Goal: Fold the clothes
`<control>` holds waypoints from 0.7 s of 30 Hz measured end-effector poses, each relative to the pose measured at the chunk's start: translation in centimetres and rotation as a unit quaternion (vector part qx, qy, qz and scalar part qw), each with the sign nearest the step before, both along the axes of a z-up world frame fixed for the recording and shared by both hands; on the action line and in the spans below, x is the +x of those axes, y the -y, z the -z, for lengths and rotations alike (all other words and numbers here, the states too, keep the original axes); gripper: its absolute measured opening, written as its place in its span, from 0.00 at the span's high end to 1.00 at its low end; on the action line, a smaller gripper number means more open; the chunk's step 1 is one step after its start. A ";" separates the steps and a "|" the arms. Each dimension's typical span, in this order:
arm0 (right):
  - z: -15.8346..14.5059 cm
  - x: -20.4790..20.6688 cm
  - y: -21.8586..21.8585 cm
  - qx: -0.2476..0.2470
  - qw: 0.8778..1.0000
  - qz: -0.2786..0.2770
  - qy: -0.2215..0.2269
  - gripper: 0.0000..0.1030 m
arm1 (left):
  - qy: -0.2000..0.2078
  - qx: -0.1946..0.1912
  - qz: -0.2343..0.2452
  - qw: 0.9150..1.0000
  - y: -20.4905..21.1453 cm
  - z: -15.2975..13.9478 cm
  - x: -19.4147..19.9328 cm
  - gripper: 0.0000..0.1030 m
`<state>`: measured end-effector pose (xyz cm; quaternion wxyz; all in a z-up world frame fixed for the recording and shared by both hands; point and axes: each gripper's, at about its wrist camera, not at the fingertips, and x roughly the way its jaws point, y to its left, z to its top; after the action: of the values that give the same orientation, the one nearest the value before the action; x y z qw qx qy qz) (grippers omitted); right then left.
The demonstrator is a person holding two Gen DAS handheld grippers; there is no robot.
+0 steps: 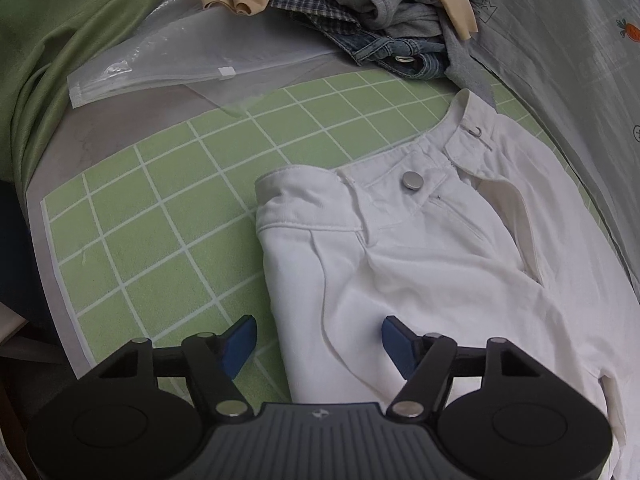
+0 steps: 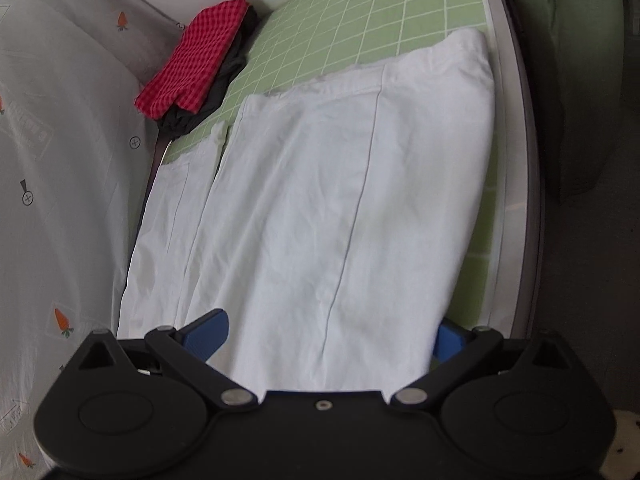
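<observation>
Left claw open, white trousers flat

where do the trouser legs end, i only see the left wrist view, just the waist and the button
Observer: The white trousers run flat along the green grid mat; their hems stop short of its far end.
Operator: anything past the hems
Observer: A folded red checked cloth sits on a dark garment near the mat's far corner.
Operator: is the right gripper holding yet
Observer: No. The right gripper is open, a finger at each side of the trouser fabric.
</observation>
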<state>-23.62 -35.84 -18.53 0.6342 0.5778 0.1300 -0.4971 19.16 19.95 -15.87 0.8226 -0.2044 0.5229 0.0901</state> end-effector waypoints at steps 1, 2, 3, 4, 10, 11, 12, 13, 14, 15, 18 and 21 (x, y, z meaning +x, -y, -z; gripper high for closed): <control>-0.1 0.0 0.5 -0.003 1.000 0.006 -0.016 0.00 | 0.001 -0.003 -0.008 1.000 -0.1 0.0 0.2 0.32; -0.1 0.1 1.1 -0.005 0.999 0.013 -0.032 0.00 | 0.002 -0.006 -0.016 1.000 -0.2 0.0 0.4 0.33; -0.2 0.1 1.6 -0.008 0.999 0.019 -0.048 0.01 | 0.003 -0.012 -0.025 1.000 -0.4 0.0 0.6 0.38; -0.2 0.1 2.1 -0.011 0.998 0.026 -0.065 0.03 | 0.004 -0.021 -0.031 0.999 -0.5 0.0 0.8 0.43; -0.1 -1.6 4.5 0.005 0.995 0.093 -0.043 0.26 | -0.002 -0.088 -0.096 0.991 -2.6 -0.2 0.7 0.80; -0.1 -2.0 4.6 0.009 0.995 0.099 -0.031 0.33 | 0.004 -0.103 -0.103 0.989 -3.1 -0.3 0.3 0.85; 0.1 -2.2 4.8 0.014 0.995 0.095 -0.020 0.53 | 0.010 -0.118 -0.110 0.987 -3.5 -0.4 0.0 0.86; 0.2 -2.4 4.7 0.018 0.996 0.092 -0.014 0.84 | 0.014 -0.121 -0.112 0.986 -3.7 -0.6 -0.4 0.87; 0.3 -2.7 4.7 0.023 0.996 0.088 -0.008 0.94 | 0.019 -0.123 -0.114 0.986 -3.9 -0.8 -0.8 0.87; 0.4 -3.1 4.5 0.027 0.995 0.092 -0.001 0.96 | 0.023 -0.123 -0.117 0.985 -4.0 -1.0 -1.3 0.87; 0.2 -4.6 3.7 0.029 0.994 0.100 0.022 0.97 | 0.035 -0.119 -0.120 0.985 -4.4 -1.8 -2.7 0.87; -1.1 -5.9 3.0 0.017 0.996 0.090 0.020 0.97 | 0.041 -0.106 -0.115 0.987 -4.7 -2.7 -4.2 0.88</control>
<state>-29.48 -38.87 -17.47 0.5792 0.6077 0.0730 -0.5384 14.97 24.64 -13.18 0.8010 -0.3531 0.4685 0.1195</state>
